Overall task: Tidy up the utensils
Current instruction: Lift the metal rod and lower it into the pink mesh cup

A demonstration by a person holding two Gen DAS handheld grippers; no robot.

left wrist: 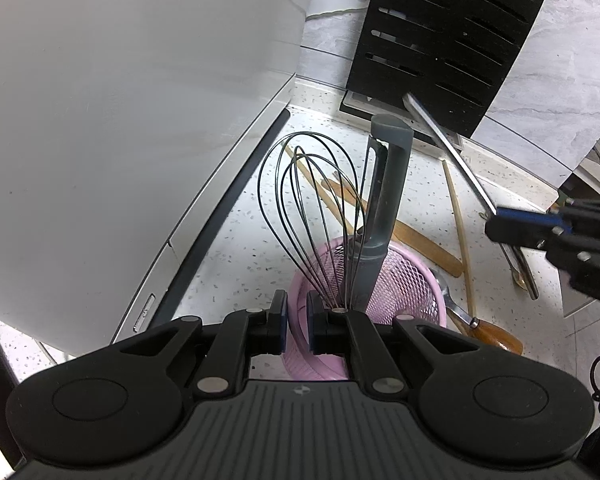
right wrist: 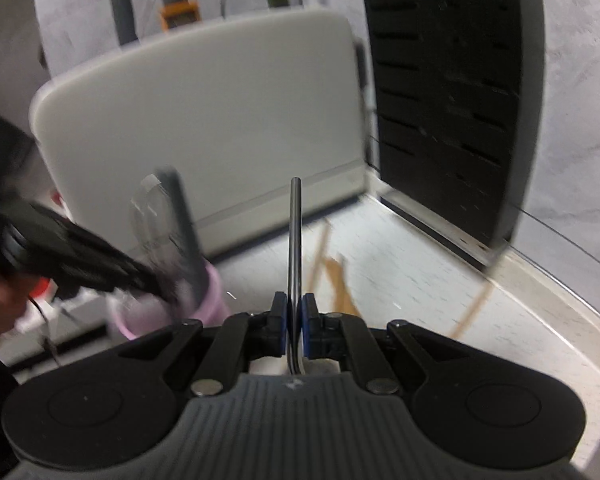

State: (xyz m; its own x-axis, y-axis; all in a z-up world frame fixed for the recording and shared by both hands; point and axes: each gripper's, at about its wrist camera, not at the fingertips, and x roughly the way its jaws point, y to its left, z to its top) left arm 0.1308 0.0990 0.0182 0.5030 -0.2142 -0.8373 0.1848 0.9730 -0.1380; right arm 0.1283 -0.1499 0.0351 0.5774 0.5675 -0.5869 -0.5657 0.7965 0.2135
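A pink mesh utensil holder (left wrist: 404, 280) stands on the speckled counter and holds a wire whisk (left wrist: 312, 208) and a grey-handled tool (left wrist: 384, 200). My left gripper (left wrist: 297, 320) grips the holder's near rim between its pads. My right gripper (right wrist: 295, 316) is shut on a long metal utensil handle (right wrist: 295, 240) that points up and away. In the left wrist view the right gripper (left wrist: 500, 228) holds that handle (left wrist: 452, 152) to the right of the holder. The holder also shows, blurred, in the right wrist view (right wrist: 212, 292).
A black knife block (left wrist: 444, 40) stands at the back. A large white appliance (left wrist: 120, 120) is at the left. Wooden spatulas (left wrist: 416, 240), a chopstick (left wrist: 460, 232) and a wooden-handled utensil (left wrist: 496, 336) lie on the counter right of the holder.
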